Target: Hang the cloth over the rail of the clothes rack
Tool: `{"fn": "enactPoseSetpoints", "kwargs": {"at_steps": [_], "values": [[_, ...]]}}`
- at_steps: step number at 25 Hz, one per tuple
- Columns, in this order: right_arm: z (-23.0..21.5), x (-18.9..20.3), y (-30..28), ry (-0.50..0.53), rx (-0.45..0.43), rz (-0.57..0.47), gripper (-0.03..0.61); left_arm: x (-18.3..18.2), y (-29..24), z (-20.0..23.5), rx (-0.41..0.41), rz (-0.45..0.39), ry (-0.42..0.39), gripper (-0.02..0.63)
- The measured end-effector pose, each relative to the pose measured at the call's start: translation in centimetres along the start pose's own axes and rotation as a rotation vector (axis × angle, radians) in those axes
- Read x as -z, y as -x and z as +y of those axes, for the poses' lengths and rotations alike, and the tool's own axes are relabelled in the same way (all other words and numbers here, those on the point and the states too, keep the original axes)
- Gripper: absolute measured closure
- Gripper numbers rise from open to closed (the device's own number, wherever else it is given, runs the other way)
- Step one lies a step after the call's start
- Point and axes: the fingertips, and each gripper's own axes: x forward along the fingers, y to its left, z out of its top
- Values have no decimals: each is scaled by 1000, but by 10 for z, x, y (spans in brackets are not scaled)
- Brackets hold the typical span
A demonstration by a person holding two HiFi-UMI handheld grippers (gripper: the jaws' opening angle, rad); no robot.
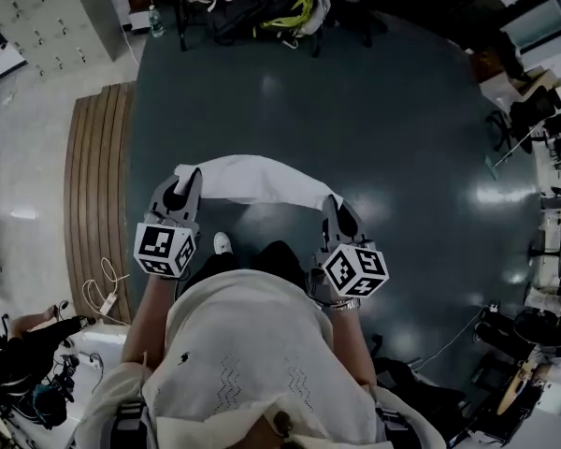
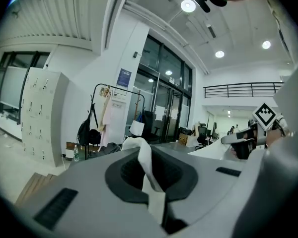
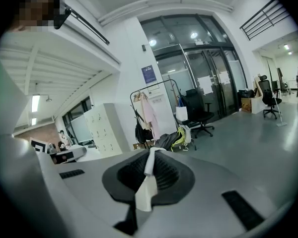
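Note:
A white cloth (image 1: 251, 180) hangs stretched between my two grippers, above the dark floor. My left gripper (image 1: 180, 191) is shut on its left end, and a pinched fold of cloth (image 2: 148, 170) runs up between the jaws. My right gripper (image 1: 332, 208) is shut on the right end, where a strip of cloth (image 3: 148, 178) sticks out of the jaws. The clothes rack (image 3: 154, 115) stands far off by the glass wall, with garments and bags on it; its black frame (image 2: 115, 114) also shows in the left gripper view, and its foot (image 1: 262, 9) at the top of the head view.
White lockers (image 3: 107, 128) stand left of the rack. Bags and a yellow-green item (image 3: 178, 137) lie at its foot, beside a black office chair (image 3: 198, 114). A wooden step (image 1: 93, 195) runs along the left of the floor. Desks and gear (image 1: 542, 120) line the right side.

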Motion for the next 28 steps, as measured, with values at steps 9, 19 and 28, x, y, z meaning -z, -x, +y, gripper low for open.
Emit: {"fn": "enactPoseSetpoints", "kwargs": {"at_steps": [9,19,28], "values": [[-44,-39,-108,-26,19,17,554,-3,-101,45,-23,70,42,597],[-138,-130,-299,-15,-90,73,554,-65,-292,82,-121,91,-25,597],[-207,-201,-403,-12,-89,77,554,-88,-420,93,-151,93,6,597]]}}
